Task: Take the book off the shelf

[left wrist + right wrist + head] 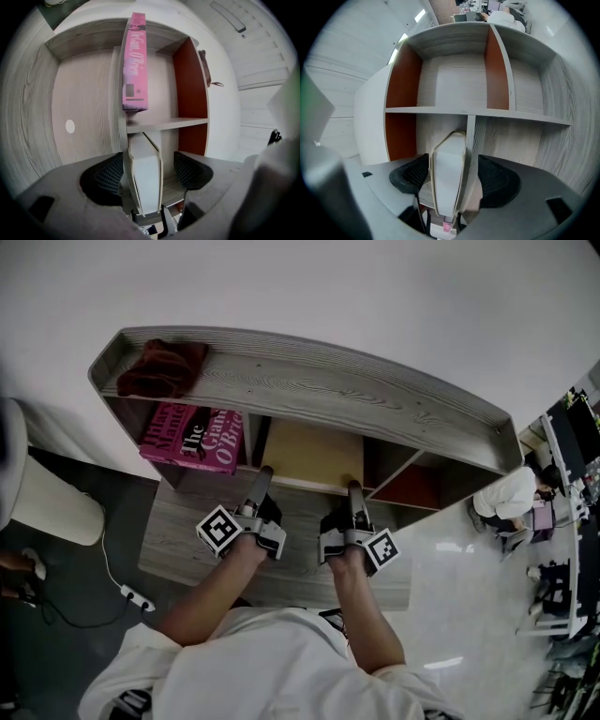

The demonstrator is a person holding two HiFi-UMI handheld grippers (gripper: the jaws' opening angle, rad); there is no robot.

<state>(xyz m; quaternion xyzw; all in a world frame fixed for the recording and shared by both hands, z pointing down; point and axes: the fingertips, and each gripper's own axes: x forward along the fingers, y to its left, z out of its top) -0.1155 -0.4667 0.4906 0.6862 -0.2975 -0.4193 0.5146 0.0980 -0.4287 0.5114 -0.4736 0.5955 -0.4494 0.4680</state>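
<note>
A tan-covered book (314, 456) lies flat at the front of the grey wooden shelf's (328, 390) middle compartment. My left gripper (262, 474) reaches its left edge and my right gripper (354, 488) its right edge. In the left gripper view the book's pale page edge (144, 178) sits between the jaws of the left gripper (149, 171), with a gap at each dark pad. The right gripper view shows the same: the book (449, 173) stands between the jaws of the right gripper (452, 176), and the pads stay off it. Both grippers are open.
A pink book (192, 437) (134, 65) lies in the left compartment. A dark red cloth (161, 367) sits on the shelf's top. Orange panels (412, 491) (401, 77) line the right compartments. A power strip (131, 596) lies on the floor at the left; a person in white (506, 498) crouches at the right.
</note>
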